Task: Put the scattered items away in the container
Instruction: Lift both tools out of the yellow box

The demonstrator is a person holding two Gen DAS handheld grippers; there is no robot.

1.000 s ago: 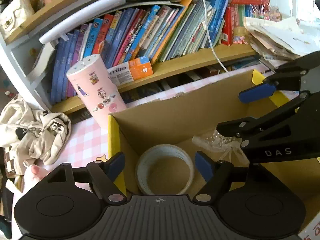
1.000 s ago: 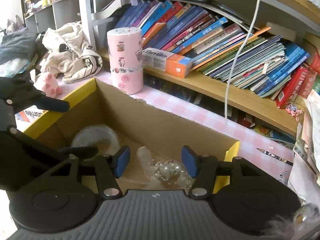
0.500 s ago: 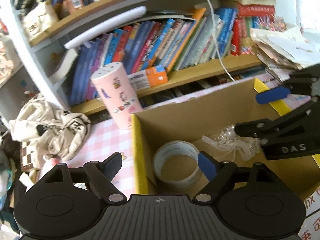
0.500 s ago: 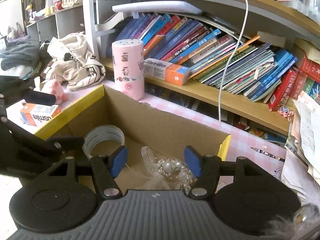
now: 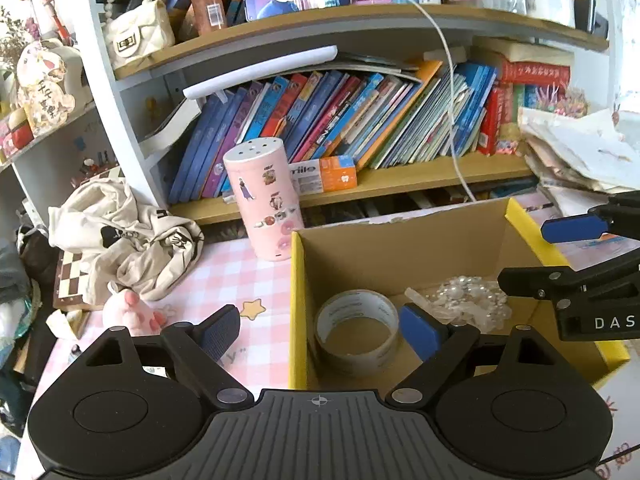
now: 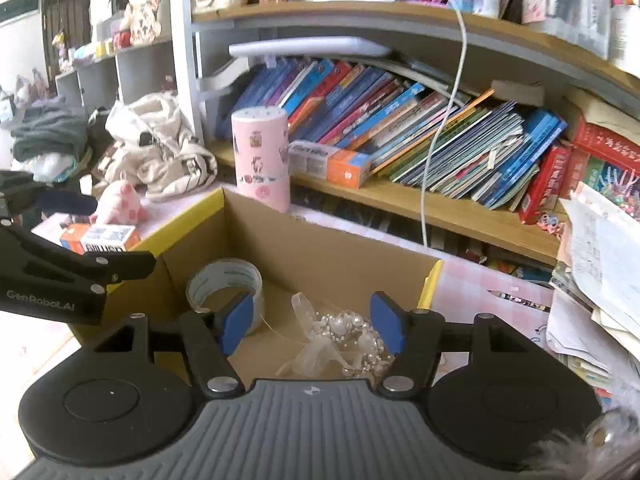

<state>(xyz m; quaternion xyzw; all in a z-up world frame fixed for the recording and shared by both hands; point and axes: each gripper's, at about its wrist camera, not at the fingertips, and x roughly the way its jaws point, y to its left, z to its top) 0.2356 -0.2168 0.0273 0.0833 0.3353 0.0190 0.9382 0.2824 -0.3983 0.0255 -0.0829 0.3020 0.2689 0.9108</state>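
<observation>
A cardboard box [image 5: 400,248] with yellow flap edges stands on the pink checked table. Inside lie a roll of clear tape [image 5: 356,328] and a bundle of pearl beads with clear ribbon [image 5: 468,300]. My left gripper [image 5: 320,330] hovers over the box's left wall, jaws opening, gripping nothing; one finger is outside the box and one inside. My right gripper [image 6: 311,320] hangs open above the pearl bundle [image 6: 348,332] without touching it. A pink plush pig [image 5: 128,312] and a small orange and white carton [image 6: 100,236] lie on the table left of the box.
A pink sticker-covered cylinder [image 5: 264,200] stands behind the box's back left corner. A crumpled cream bag [image 5: 128,240] lies at the left on a chessboard. A bookshelf [image 5: 360,176] runs along the back. Loose papers [image 5: 580,152] pile up on the right.
Both grippers have drawn back and up from the box. The left one has shifted left across the box wall, and its jaws are wider. The right jaws widened slightly.
</observation>
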